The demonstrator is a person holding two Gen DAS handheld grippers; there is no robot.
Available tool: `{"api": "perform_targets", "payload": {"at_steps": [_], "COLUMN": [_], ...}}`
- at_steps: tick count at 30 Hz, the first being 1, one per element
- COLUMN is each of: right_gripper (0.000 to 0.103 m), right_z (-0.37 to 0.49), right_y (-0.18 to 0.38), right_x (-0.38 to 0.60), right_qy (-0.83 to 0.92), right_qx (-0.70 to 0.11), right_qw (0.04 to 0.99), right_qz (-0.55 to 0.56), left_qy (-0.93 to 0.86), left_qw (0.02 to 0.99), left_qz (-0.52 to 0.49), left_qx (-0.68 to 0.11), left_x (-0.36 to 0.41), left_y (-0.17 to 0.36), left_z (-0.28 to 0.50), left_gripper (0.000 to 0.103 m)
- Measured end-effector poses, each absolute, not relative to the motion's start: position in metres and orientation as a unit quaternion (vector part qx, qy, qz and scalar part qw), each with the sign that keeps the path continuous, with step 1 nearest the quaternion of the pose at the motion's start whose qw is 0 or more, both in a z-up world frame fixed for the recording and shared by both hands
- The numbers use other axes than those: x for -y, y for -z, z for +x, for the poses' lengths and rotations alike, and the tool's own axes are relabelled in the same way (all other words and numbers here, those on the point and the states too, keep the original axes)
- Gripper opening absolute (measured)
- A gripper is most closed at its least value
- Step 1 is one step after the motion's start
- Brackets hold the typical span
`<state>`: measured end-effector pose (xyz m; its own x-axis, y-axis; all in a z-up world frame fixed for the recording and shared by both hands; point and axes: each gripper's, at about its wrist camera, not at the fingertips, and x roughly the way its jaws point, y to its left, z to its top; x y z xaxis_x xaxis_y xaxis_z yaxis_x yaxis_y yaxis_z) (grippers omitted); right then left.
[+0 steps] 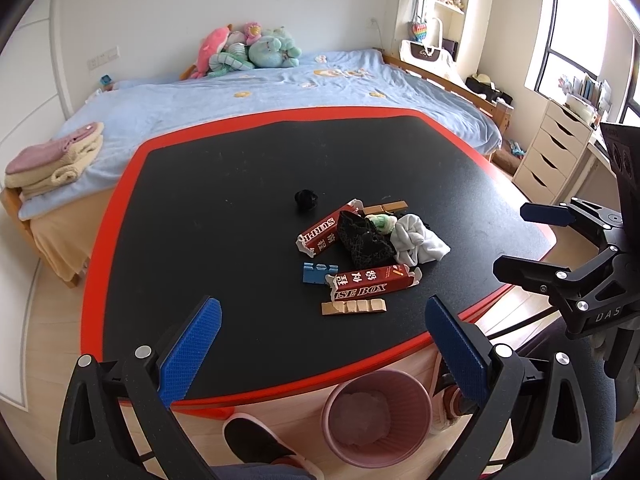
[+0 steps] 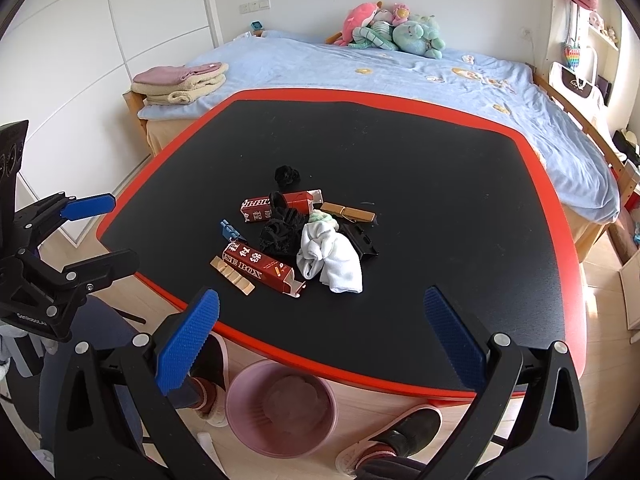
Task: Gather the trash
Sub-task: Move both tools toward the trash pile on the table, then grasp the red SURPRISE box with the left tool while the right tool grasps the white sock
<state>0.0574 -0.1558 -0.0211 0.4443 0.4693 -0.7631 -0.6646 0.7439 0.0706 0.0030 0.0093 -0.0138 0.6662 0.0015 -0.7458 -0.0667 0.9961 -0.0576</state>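
Centrally, the trash pile [image 1: 360, 252] lies on the table [image 1: 200, 200]; the bin [image 1: 376, 420] stands on the floor at 6 o'clock. Left gripper [image 1: 320, 344] and right gripper [image 2: 320, 332] hover with jaws spread, empty. Risk: the sock [image 2: 332, 260] and cloth [image 2: 280, 232] may snag neighbouring boxes [image 2: 260, 270], dragging them off the edge. Shoes [image 2: 400, 436] flank the bin.

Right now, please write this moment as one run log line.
phase: not started | left gripper: open, empty | right gripper: open, empty | trash pile: on table | pink bin: on floor below near edge
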Motion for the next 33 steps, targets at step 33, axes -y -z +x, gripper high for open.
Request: {"api": "perform_targets", "payload": {"at_steps": [33], "right_gripper": [0.079], "right_z": [0.121], "right_y": [0.071], "right_x": [0.121], "right_qy": [-0.352], "right_qx": [-0.464], "right_qw": [0.796], "right_qz": [-0.166], "left_qy": [0.091], "left_qw": [0.867], "left_qz": [0.033], "left_qx": [-0.489], "left_x": [-0.046], "left_y": [0.066], "left_z": [0.128], "left_gripper": [0.094]}}
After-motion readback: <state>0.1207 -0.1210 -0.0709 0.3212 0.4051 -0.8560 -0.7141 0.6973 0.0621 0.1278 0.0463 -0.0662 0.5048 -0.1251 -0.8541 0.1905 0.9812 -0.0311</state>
